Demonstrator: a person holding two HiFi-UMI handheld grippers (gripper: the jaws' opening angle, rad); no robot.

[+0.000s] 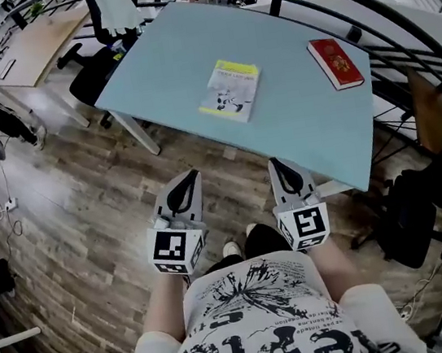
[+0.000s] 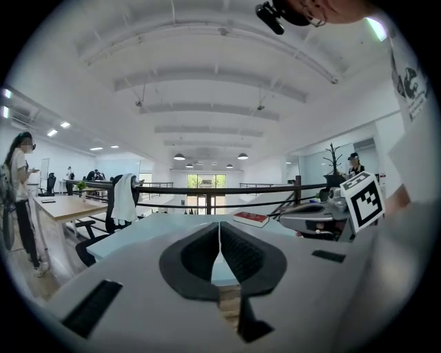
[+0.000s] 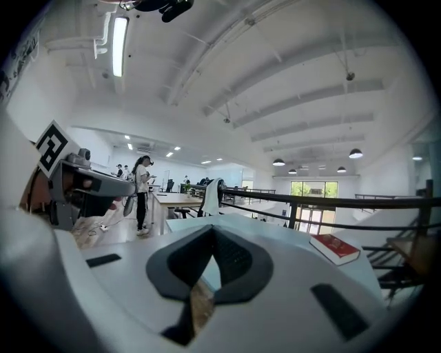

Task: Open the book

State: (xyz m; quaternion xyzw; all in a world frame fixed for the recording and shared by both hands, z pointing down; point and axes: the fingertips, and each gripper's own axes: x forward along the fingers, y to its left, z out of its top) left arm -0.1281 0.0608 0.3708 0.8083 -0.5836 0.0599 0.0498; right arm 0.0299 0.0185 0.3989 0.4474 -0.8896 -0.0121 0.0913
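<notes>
At the far left an office chair [image 1: 96,77] with a white garment [image 1: 113,7] over its back is tucked against the light blue table [image 1: 162,57]. The person stands a little back from the table's near edge with both arms drawn in against the printed T-shirt [image 1: 259,322]. The left gripper [image 1: 191,174] is held about level and points at the table, with its jaws pressed together on nothing. Beyond it, near the middle of the tabletop, lies a closed yellow-and-white paperback [image 1: 230,89], well apart from both tools; its cover print is too small to read. The right gripper [image 1: 276,162] sits just beside the left one in the same pose, and its jaws also meet with nothing between them. The hands themselves are hidden under the gripper bodies. Towards the table's right edge a closed red book [image 1: 335,62] lies flat, and it is the only book showing above the jaws in either gripper view. A dark railing [image 1: 394,14] curves behind it. That makes two grippers, two books, one table and one chair at the table.
</notes>
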